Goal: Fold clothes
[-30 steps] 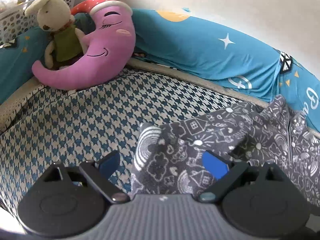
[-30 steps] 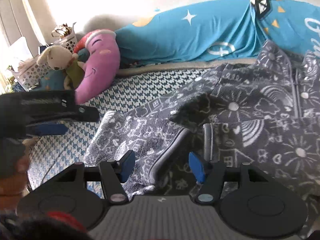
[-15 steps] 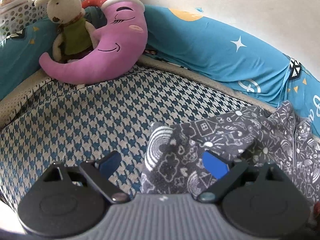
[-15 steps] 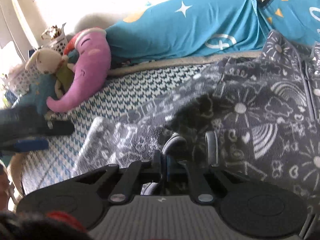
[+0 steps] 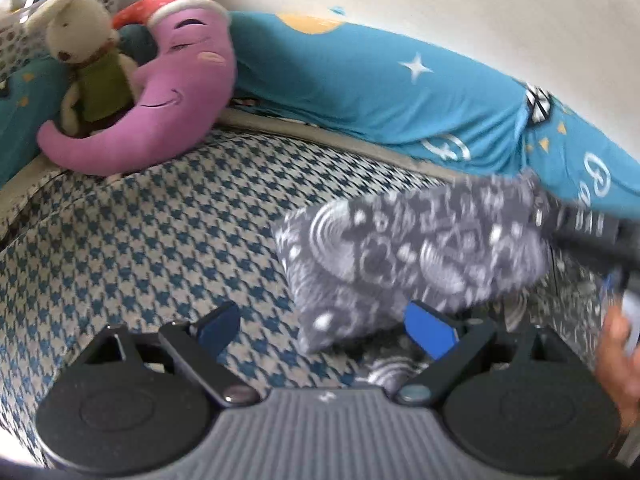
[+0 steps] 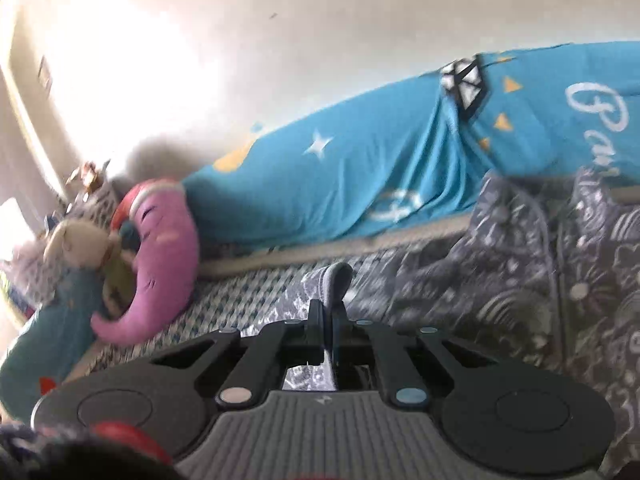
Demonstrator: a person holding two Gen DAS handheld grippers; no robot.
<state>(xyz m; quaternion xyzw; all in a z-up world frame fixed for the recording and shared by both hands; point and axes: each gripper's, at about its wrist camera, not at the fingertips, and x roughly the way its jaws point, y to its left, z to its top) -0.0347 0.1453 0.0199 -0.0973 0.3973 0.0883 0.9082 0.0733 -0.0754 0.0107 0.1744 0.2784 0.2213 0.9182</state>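
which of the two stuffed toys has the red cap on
The purple moon pillow, with its red spotted cap. The beige bunny leaning against it wears a green vest and no cap.

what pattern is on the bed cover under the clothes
Blue and cream houndstooth on the bed cover, clearest in the left wrist view.

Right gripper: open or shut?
Shut: right gripper has its fingers pressed together on the grey garment's cuff.

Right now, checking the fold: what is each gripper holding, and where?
Right tongs pinch the grey jacket at its sleeve cuff; left tongs hold nothing.
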